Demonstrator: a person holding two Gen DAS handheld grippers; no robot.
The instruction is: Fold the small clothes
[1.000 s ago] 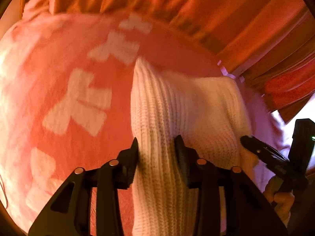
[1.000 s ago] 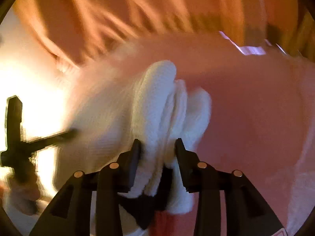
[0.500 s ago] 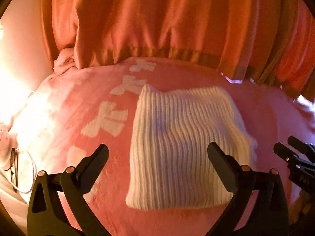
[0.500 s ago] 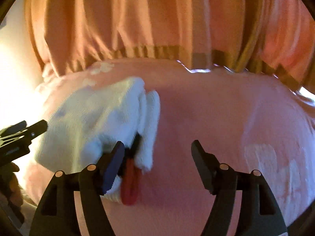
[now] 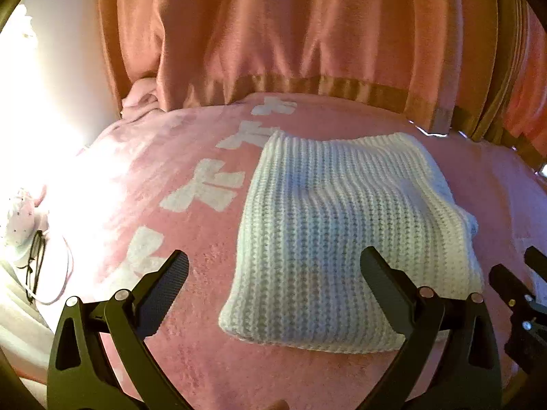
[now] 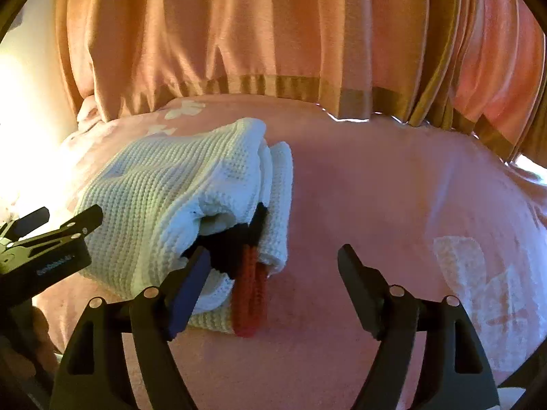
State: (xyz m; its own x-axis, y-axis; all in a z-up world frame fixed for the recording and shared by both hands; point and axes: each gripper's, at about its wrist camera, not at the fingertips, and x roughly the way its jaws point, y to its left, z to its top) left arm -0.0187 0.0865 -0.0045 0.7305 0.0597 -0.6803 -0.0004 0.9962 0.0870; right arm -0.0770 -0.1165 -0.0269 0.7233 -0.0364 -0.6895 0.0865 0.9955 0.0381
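A white ribbed knit garment (image 5: 342,232) lies folded into a flat rectangle on the pink blanket (image 5: 212,358). My left gripper (image 5: 273,256) hovers just short of its near edge, jaws wide open, pads touching nothing. In the right wrist view the same garment (image 6: 164,198) shows its stacked layers, with a red and black trim (image 6: 251,294) poking out at the near corner. My right gripper (image 6: 273,251) stands before that corner. Its jaws are opening and the pads press on nothing. Each gripper also shows in the other view: the left gripper (image 6: 51,235) and the right gripper (image 5: 519,294).
Orange curtains (image 5: 290,34) with a gold band hang along the far edge of the bed. The blanket carries white bow patterns (image 5: 205,184). A pair of glasses (image 5: 36,263) and a thin cord lie at the far left, in strong glare.
Both grippers were shut on the white garment a second ago. They have let go, opened wide and drawn back, and the garment now lies flat on the blanket.
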